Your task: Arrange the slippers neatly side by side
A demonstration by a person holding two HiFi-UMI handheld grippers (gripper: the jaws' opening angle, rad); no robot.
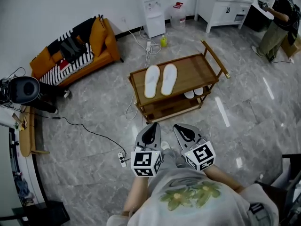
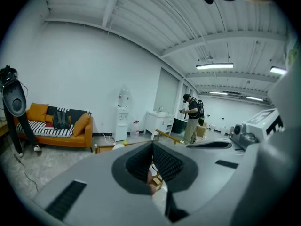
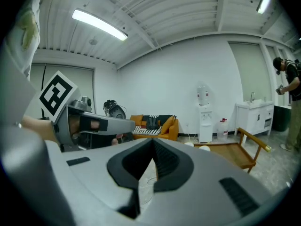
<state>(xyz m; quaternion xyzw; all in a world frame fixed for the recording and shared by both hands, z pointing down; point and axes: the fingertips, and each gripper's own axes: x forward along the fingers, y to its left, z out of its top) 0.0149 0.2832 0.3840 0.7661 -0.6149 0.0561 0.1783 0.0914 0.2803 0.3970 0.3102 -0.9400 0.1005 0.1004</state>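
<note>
Two white slippers, the left slipper (image 1: 152,81) and the right slipper (image 1: 169,79), lie side by side with toes pointing away on the top of a wooden trolley (image 1: 197,68). Both grippers are held close to the person's chest, well short of the trolley. My left gripper (image 1: 151,134) is shut and holds nothing. My right gripper (image 1: 186,133) is shut and empty too. In the right gripper view the slipper toes (image 3: 204,148) peek over the jaws, with the trolley (image 3: 235,154) beyond. The left gripper view shows only the trolley's rail (image 2: 170,137) past its closed jaws.
More white slippers (image 1: 194,92) sit on the trolley's lower shelf. An orange sofa (image 1: 75,51) stands at the left wall, a water dispenser (image 1: 151,12) and white cabinet (image 1: 222,6) at the back. Cables and a power strip (image 1: 122,159) lie on the floor. A person (image 1: 278,22) stands far right.
</note>
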